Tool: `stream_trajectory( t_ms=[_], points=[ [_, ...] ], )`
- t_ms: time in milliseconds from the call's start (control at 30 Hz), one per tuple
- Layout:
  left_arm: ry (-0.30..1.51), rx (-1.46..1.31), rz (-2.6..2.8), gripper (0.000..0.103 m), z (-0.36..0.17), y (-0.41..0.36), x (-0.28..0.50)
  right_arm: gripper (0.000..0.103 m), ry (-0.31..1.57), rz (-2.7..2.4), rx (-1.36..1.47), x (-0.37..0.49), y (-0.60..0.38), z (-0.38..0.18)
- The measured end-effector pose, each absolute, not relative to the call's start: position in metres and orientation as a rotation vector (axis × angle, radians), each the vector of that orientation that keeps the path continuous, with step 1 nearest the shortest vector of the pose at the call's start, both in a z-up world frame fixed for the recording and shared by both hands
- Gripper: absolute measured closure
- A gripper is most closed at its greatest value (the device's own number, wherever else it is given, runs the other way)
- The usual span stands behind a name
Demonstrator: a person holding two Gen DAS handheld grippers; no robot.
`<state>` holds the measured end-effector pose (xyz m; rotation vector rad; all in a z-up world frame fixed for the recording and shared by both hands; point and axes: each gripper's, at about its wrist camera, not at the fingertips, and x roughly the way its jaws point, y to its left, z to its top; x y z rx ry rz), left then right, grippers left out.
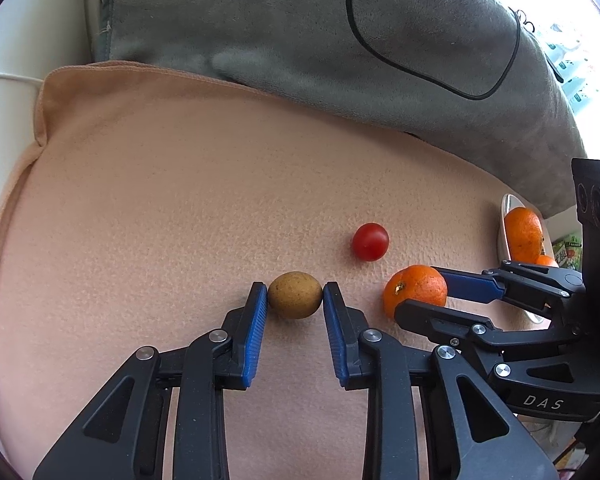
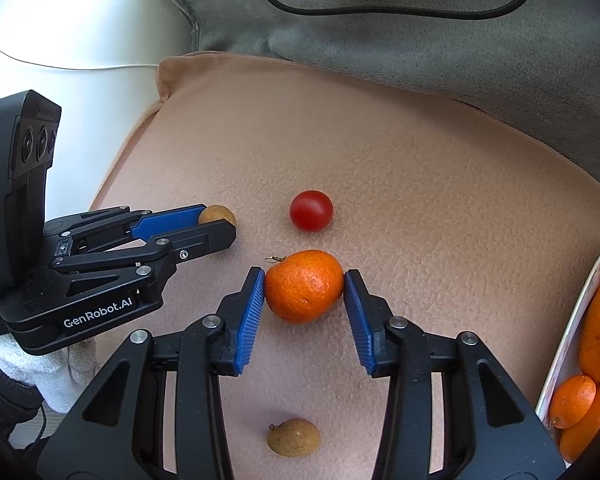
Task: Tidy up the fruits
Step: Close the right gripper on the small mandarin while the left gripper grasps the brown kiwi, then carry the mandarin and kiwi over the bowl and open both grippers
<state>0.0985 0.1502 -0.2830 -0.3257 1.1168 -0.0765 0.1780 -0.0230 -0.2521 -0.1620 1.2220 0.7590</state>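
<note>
Fruit lies loose on the peach cushion (image 1: 160, 200), so we take two pieces at once. Our left gripper (image 1: 295, 295) pinches the brown fruit (image 1: 294, 294) between its pads; our right gripper (image 2: 304, 286) closes on the orange (image 2: 305, 286), both near the tomato (image 2: 311, 210). The plate (image 2: 568, 344) to the orange's right already holds citrus, likely our destination.
</note>
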Motion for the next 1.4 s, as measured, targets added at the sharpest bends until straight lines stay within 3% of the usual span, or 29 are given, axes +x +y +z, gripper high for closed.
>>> stream_trajectory(
  t_ms=[633, 1400],
  points=[
    [1.070, -0.283, -0.128, 0.076, -0.245, 0.123, 0.087, 0.061, 1.161, 0.698, -0.052, 0.170, -0.083, -0.218],
    [1.020, -0.204, -0.316, 0.076, -0.211, 0.005, 0.132, 0.061, 1.079, 0.502, 0.095, 0.170, -0.222, -0.178]
  ],
)
